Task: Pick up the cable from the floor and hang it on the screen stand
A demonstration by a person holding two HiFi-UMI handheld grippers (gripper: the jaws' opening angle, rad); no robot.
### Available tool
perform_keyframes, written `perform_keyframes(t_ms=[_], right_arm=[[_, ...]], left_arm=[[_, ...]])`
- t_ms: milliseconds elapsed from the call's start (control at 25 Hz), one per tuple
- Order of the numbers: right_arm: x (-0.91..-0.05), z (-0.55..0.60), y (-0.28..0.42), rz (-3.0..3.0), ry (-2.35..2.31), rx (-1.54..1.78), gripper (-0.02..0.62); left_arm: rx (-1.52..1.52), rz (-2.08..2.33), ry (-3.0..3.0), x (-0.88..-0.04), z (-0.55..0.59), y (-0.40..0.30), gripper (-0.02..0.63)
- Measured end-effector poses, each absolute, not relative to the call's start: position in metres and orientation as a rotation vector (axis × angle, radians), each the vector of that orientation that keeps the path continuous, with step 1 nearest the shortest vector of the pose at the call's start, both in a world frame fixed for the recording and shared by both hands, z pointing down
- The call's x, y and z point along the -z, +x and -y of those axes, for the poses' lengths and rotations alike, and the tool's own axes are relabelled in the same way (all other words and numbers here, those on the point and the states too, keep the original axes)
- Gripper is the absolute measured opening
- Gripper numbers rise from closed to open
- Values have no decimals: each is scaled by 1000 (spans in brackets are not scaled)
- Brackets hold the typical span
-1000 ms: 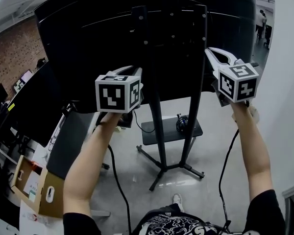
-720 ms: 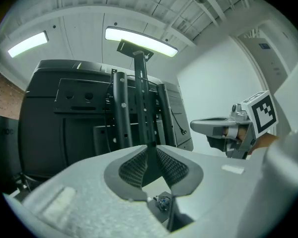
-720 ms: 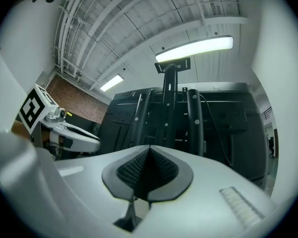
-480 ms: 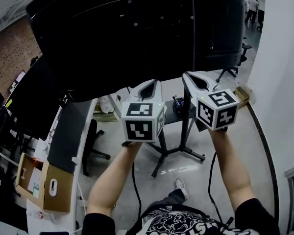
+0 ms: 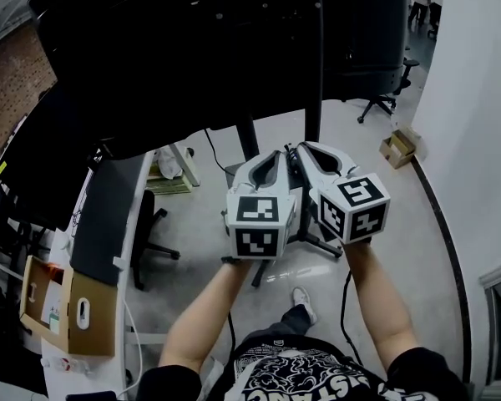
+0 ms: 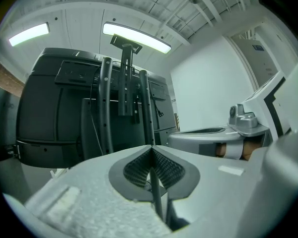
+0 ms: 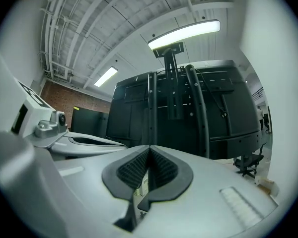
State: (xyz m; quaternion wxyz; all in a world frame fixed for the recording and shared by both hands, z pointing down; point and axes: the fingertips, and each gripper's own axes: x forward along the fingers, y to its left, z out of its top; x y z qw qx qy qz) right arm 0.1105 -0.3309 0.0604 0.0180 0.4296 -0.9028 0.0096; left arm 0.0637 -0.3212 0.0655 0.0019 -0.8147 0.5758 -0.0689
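The screen stand [image 5: 314, 73] is a pair of black posts behind a large black screen [image 5: 192, 48] that fills the top of the head view. My left gripper [image 5: 267, 159] and right gripper [image 5: 311, 149] are held side by side, low, in front of the stand's foot, and hide it. Both are shut with nothing between the jaws. In the left gripper view the left gripper [image 6: 151, 148] points at the posts [image 6: 107, 108]; in the right gripper view the right gripper [image 7: 149, 148] does too. One thin black cable [image 5: 210, 144] hangs below the screen. No coiled cable shows.
A desk with dark monitors [image 5: 108, 215], an office chair [image 5: 154, 232] and an open cardboard box [image 5: 71, 312] are at the left. Further back stand another chair [image 5: 384, 103] and a small box [image 5: 397, 149]. A white wall [image 5: 476, 140] runs along the right.
Both grippers have come down from beside the screen's lower edge and drawn together in front of the stand's foot. The shelf and cable coil seen earlier are now hidden behind them.
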Motion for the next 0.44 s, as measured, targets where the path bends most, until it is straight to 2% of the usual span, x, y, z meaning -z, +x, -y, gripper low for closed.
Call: perform_keyframes(t_ms=[440], right_arm=[[-75,329,97,2799,1308,-68,5]], left_arm=[[214,-1847,-2575,-83,318,50,1]])
